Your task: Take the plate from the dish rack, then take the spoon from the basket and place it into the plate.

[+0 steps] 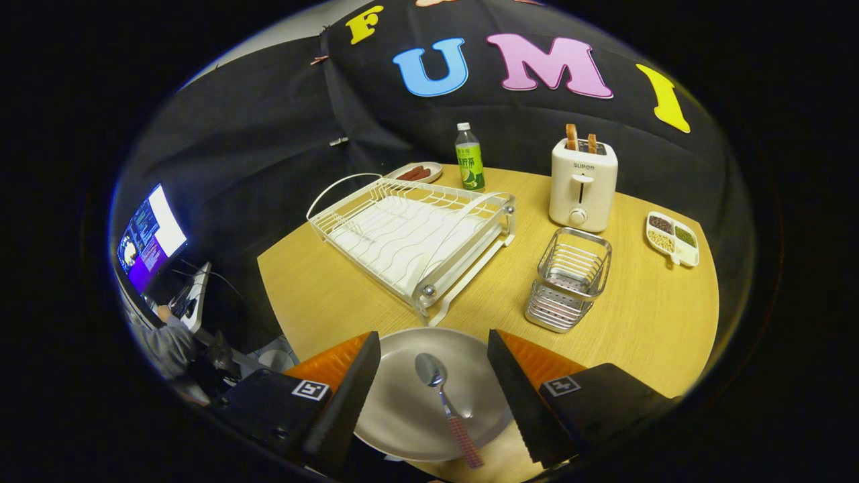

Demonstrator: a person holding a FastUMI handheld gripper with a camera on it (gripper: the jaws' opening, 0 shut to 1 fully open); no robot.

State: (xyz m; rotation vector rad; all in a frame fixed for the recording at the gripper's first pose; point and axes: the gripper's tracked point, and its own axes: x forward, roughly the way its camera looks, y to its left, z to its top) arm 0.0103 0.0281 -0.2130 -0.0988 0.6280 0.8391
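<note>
A grey round plate (402, 409) lies on the wooden table at its near edge, between my two fingers. On it rests a spoon (443, 402) with a metal bowl and a red chequered handle, bowl pointing away from me. My gripper (433, 396) is open, its black fingers (349, 396) standing wide on either side of the plate and touching nothing. Beyond the plate stands the white wire dish rack (413, 231), with nothing in it. The metal wire basket (569, 278) stands to the right of the rack, also holding nothing.
A white toaster (582, 191) with two slices stands behind the basket. A green bottle (470, 157) and a small dish of sausages (416, 173) sit behind the rack. A divided snack tray (672, 238) lies at the right. A monitor (151, 238) and a person sit off the table's left.
</note>
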